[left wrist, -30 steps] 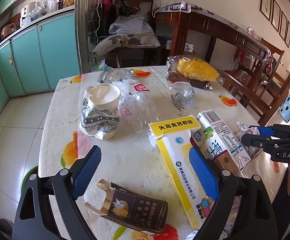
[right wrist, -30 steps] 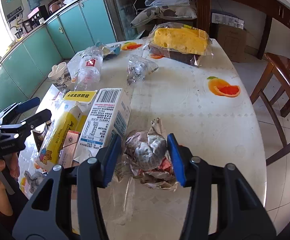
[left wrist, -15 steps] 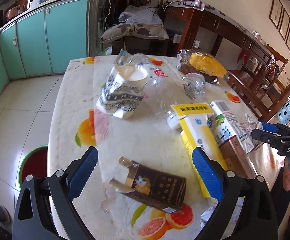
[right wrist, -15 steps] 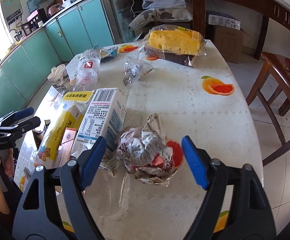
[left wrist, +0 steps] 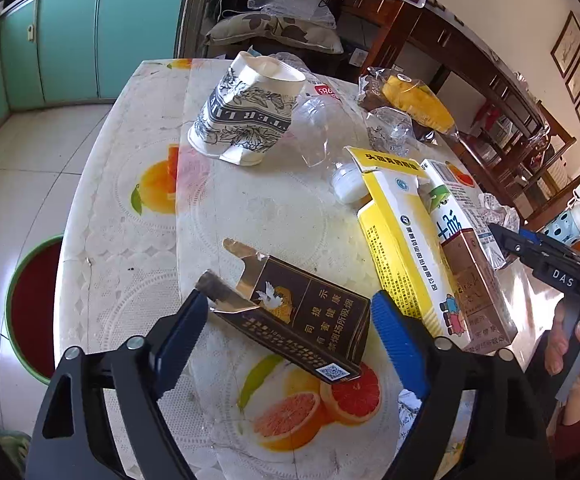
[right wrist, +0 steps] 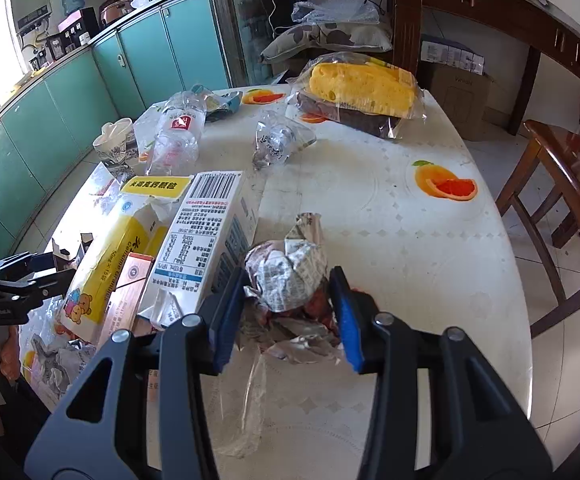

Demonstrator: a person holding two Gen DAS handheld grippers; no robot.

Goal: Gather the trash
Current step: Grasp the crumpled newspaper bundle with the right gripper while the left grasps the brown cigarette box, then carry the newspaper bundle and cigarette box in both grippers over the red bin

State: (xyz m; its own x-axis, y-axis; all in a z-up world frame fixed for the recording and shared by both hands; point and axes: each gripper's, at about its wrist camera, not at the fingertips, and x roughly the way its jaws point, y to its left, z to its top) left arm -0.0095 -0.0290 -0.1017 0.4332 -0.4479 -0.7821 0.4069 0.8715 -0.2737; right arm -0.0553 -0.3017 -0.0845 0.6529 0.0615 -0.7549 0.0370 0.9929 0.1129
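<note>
Trash lies on a round table with a fruit-print cover (left wrist: 146, 248). My left gripper (left wrist: 290, 332) is open, its blue pads on either side of an opened dark cigarette pack (left wrist: 298, 316); contact is unclear. My right gripper (right wrist: 288, 312) has its pads close around a crumpled newspaper wad (right wrist: 286, 276), seemingly touching it. A yellow box (left wrist: 402, 236) and a white carton (right wrist: 206, 236) lie between the two grippers. A crushed paper cup (left wrist: 246, 116) and a clear bottle (right wrist: 176, 136) lie farther back.
A bagged yellow cake (right wrist: 362, 92) sits at the table's far side, with a crumpled clear wrapper (right wrist: 276, 142) before it. A red basin with a green rim (left wrist: 30, 308) stands on the floor at the left. A wooden chair (right wrist: 562, 184) stands at the right. Teal cabinets line the wall.
My left gripper has moved down and forward onto the cigarette pack and narrowed. My right gripper opened wide, then closed in around the newspaper wad.
</note>
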